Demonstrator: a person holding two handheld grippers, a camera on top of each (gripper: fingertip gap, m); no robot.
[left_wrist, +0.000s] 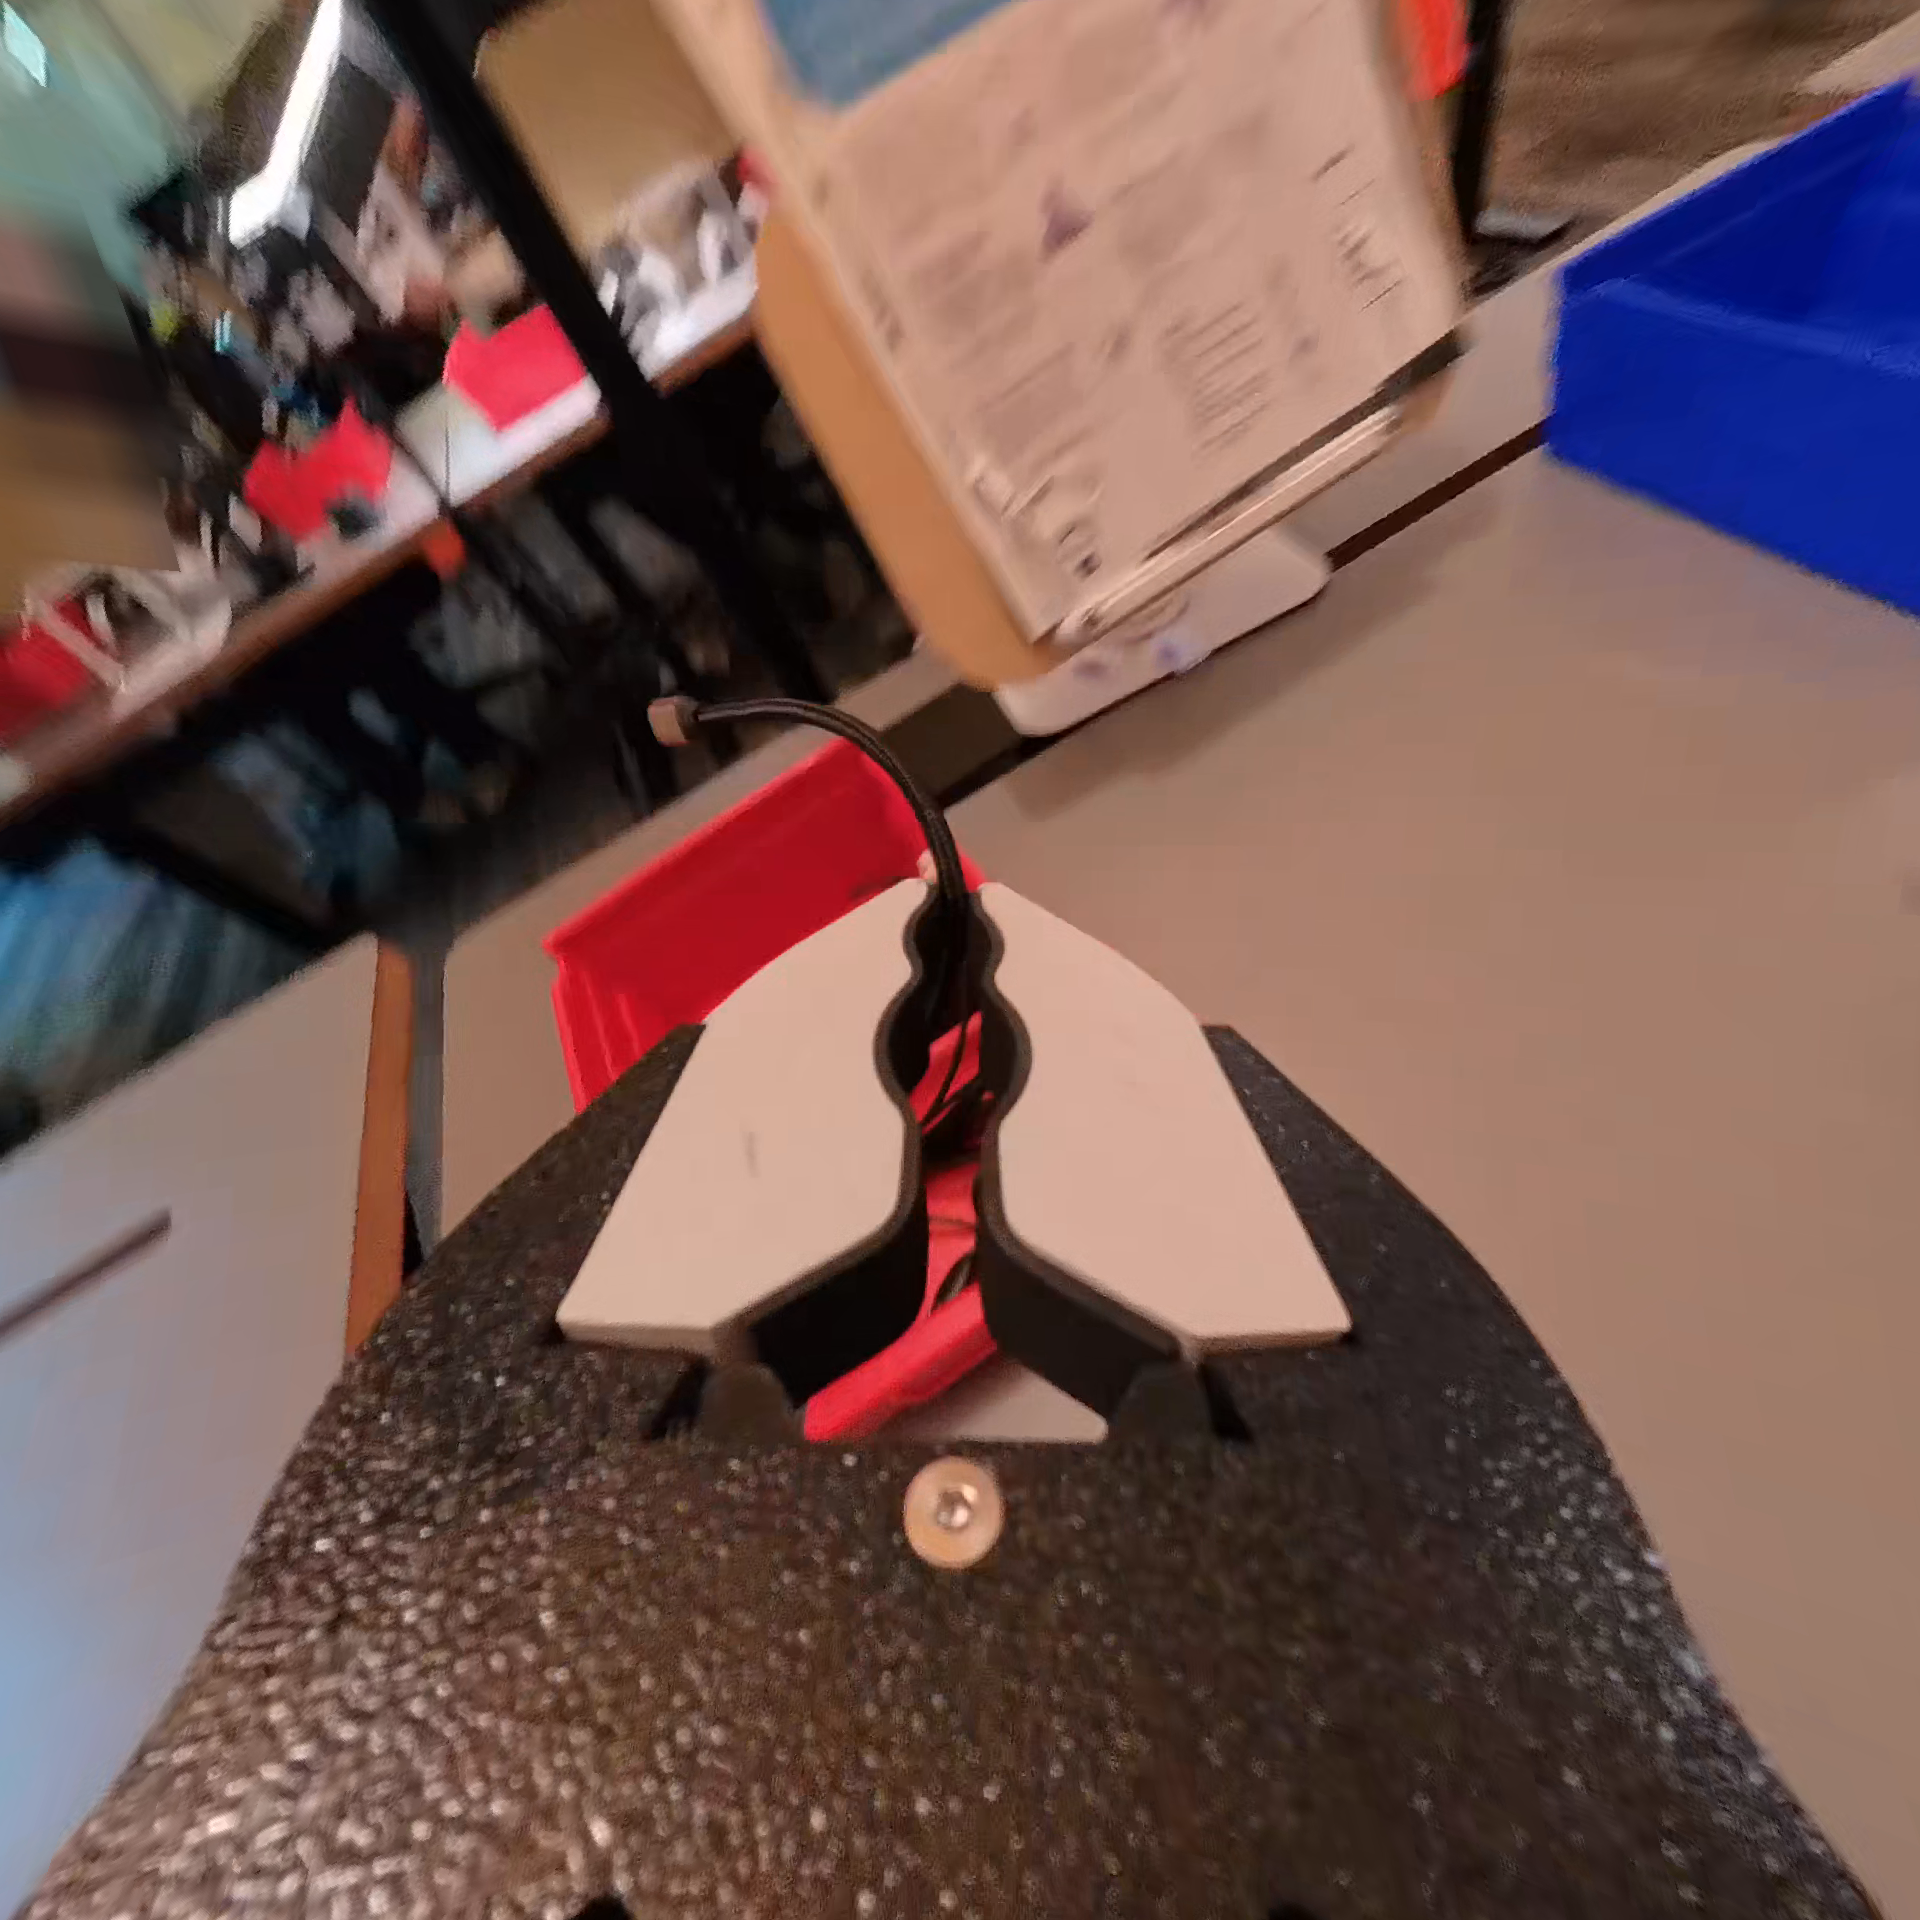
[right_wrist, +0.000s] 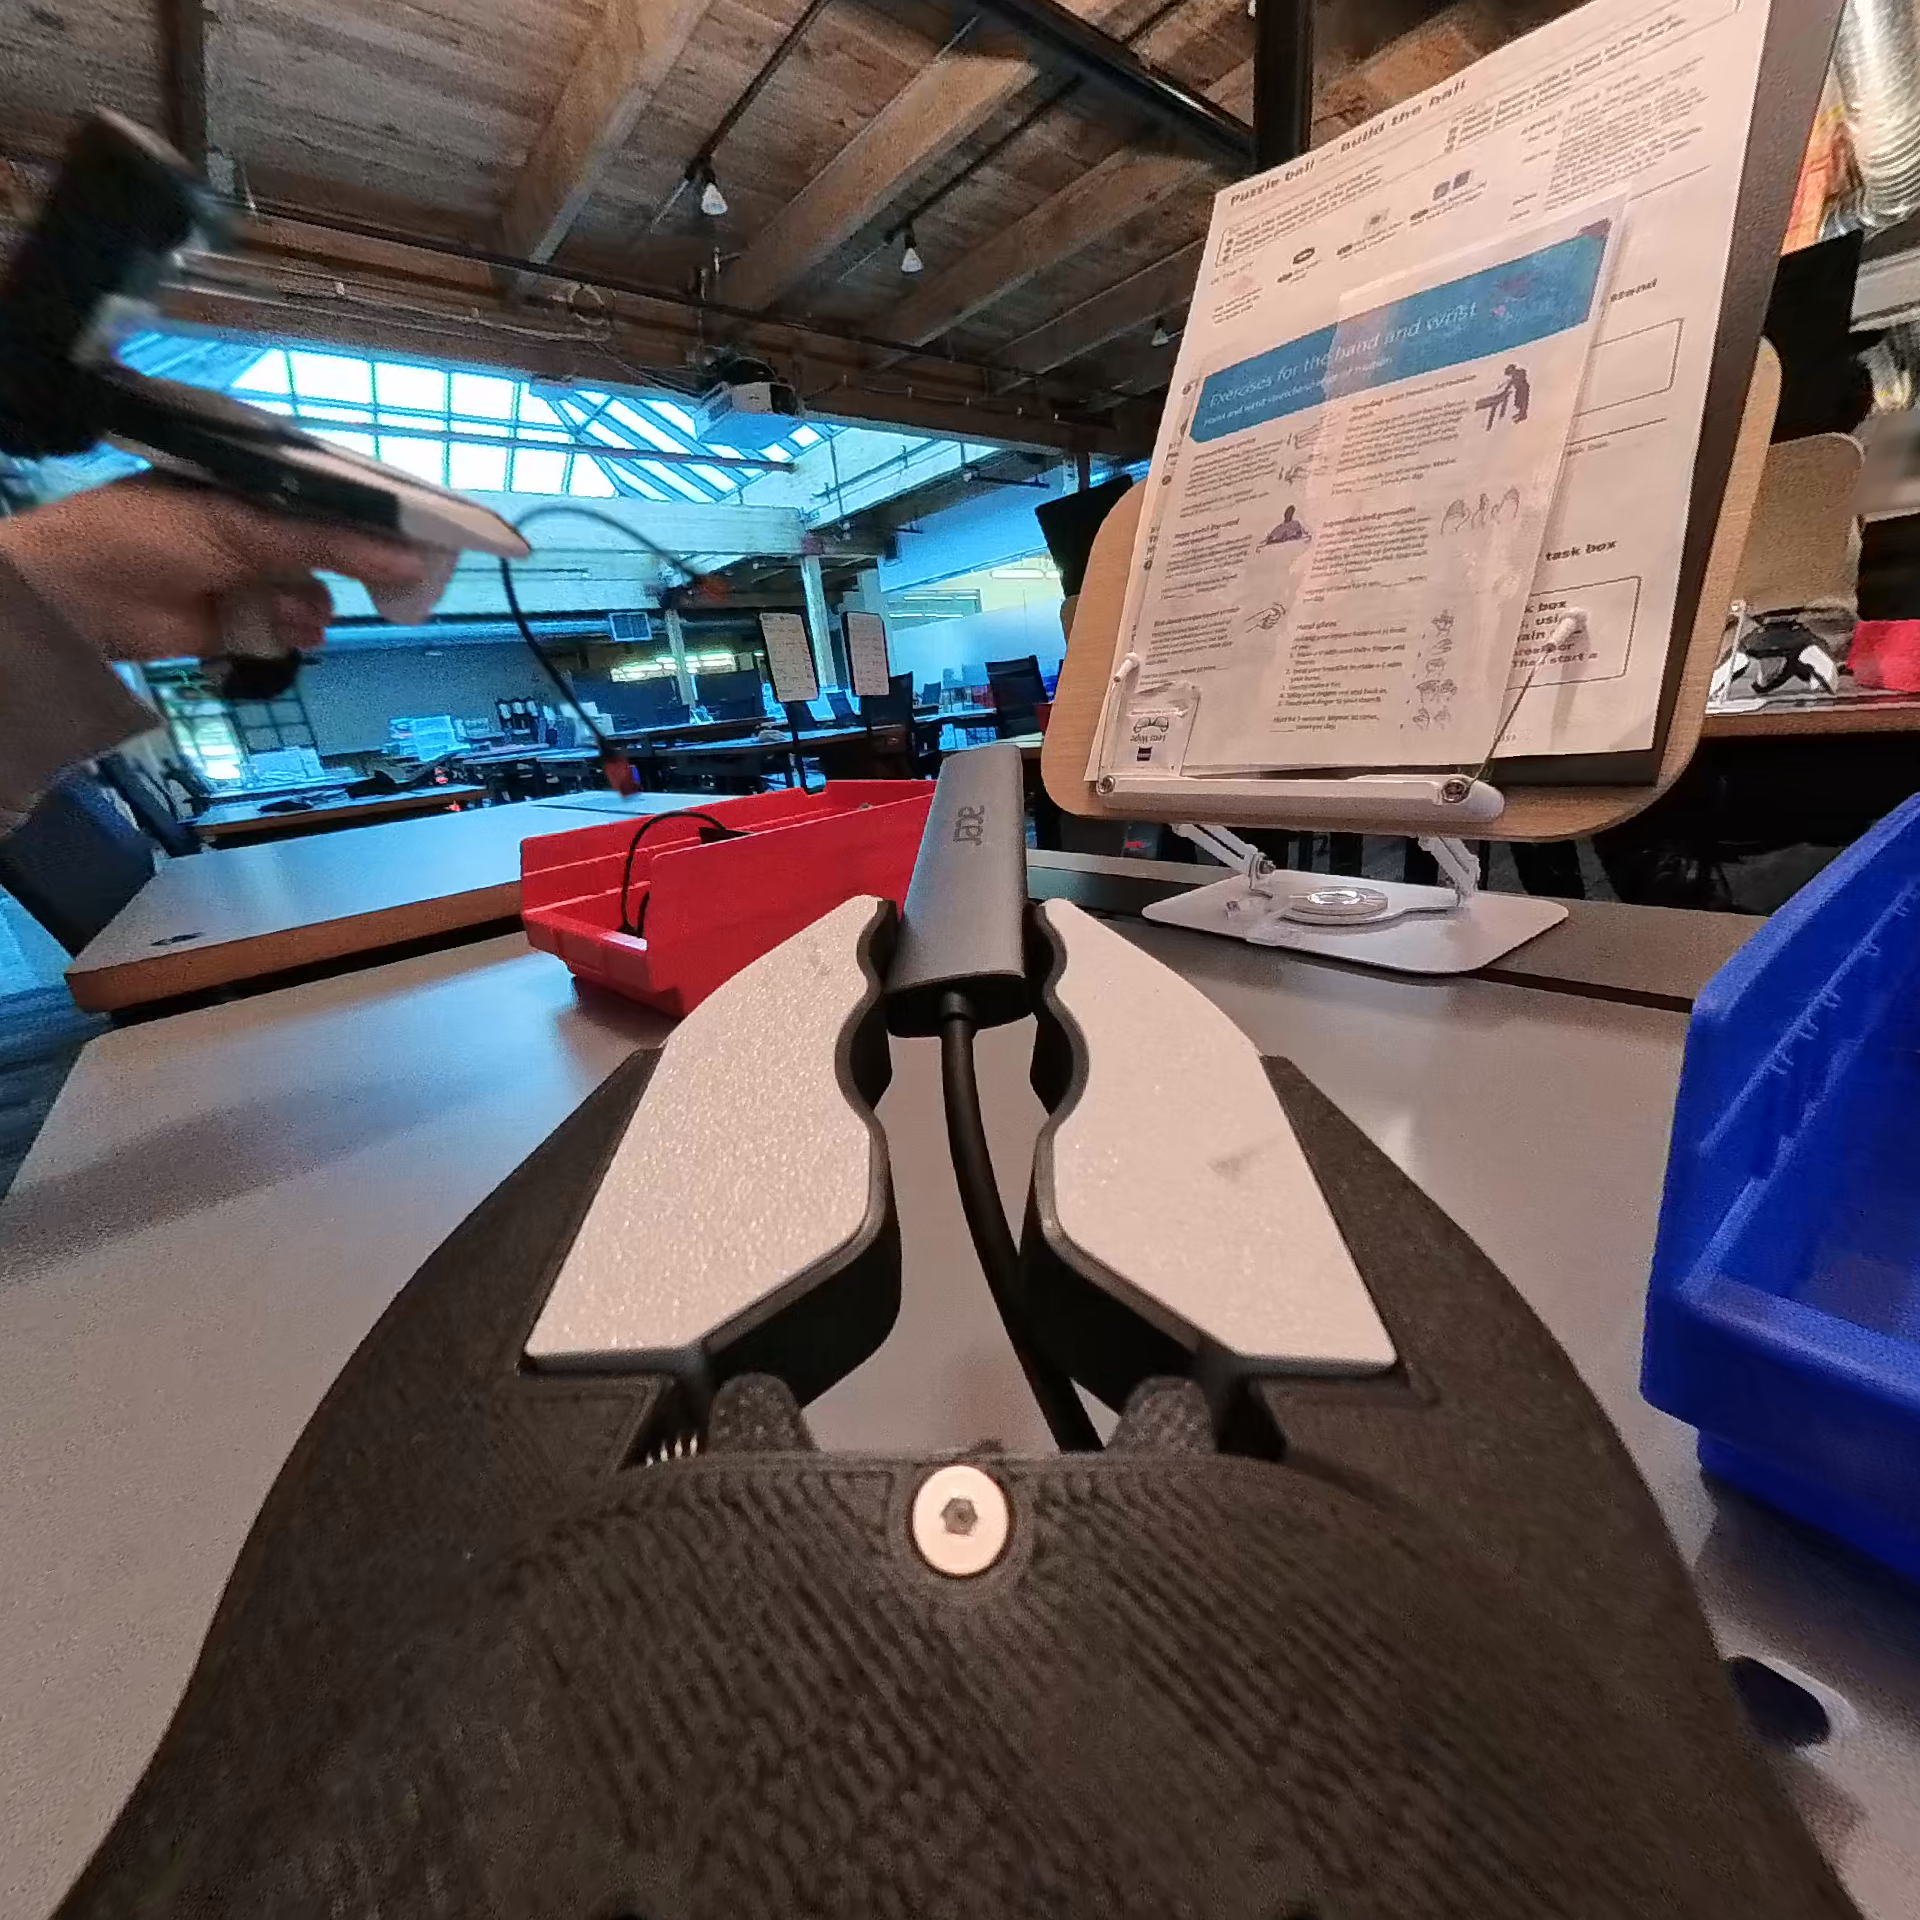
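Observation:
My left gripper (left_wrist: 951, 888) is shut on a thin black braided cable (left_wrist: 914, 790). The cable's plug end (left_wrist: 670, 719) curves up and left past the fingertips, and the gripper hovers above the red bin (left_wrist: 717, 914). In the right wrist view the left gripper (right_wrist: 499, 540) is raised at upper left in a person's hand, with the cable (right_wrist: 540, 644) hanging down from it. My right gripper (right_wrist: 961, 914) is shut on a dark grey hub-like adapter (right_wrist: 961, 883). The adapter's black cord (right_wrist: 977, 1195) runs back between the fingers, low over the grey table (right_wrist: 312, 1143).
A blue bin (right_wrist: 1808, 1195) stands at the right, also in the left wrist view (left_wrist: 1756, 343). The red bin (right_wrist: 727, 894) holds another black cable (right_wrist: 644, 862). A stand with printed sheets (right_wrist: 1382, 499) rises behind the table. Shelves and other tables lie beyond. Left tips to right tips: about 40 cm.

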